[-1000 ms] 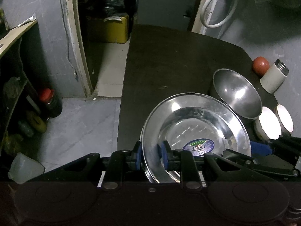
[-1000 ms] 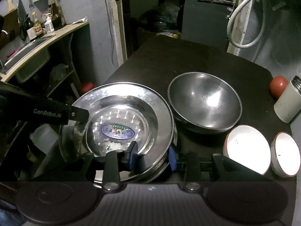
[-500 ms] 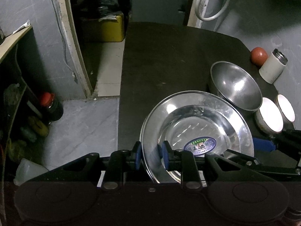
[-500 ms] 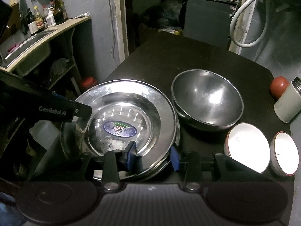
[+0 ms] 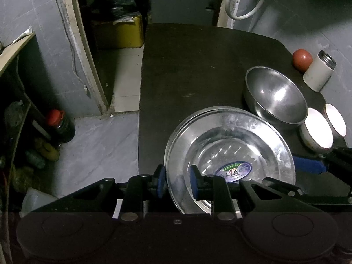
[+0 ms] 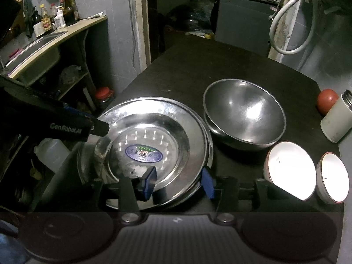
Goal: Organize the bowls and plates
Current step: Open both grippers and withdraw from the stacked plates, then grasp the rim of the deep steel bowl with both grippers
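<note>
Steel plates [image 5: 231, 145] lie stacked at the near left corner of the dark table [image 5: 189, 66] in the left wrist view; two rims show, with a label in the top one. The left gripper [image 5: 176, 181] stands parted, its blue pads either side of the stack's near rim, neither clearly pressing. Beyond lie one steel bowl [image 5: 275, 96], two white bowls [image 5: 316, 129], one white flask [image 5: 318, 72] and one red fruit [image 5: 302, 59]. The table's far half is bare.

From the right wrist view, the right gripper [image 6: 179, 182] straddles the plates' [image 6: 154, 136] near edge, jaws apart. Only here show a counter with bottles [image 6: 55, 17] and the left gripper's arm [image 6: 55, 123] reaching onto the stack's left rim.
</note>
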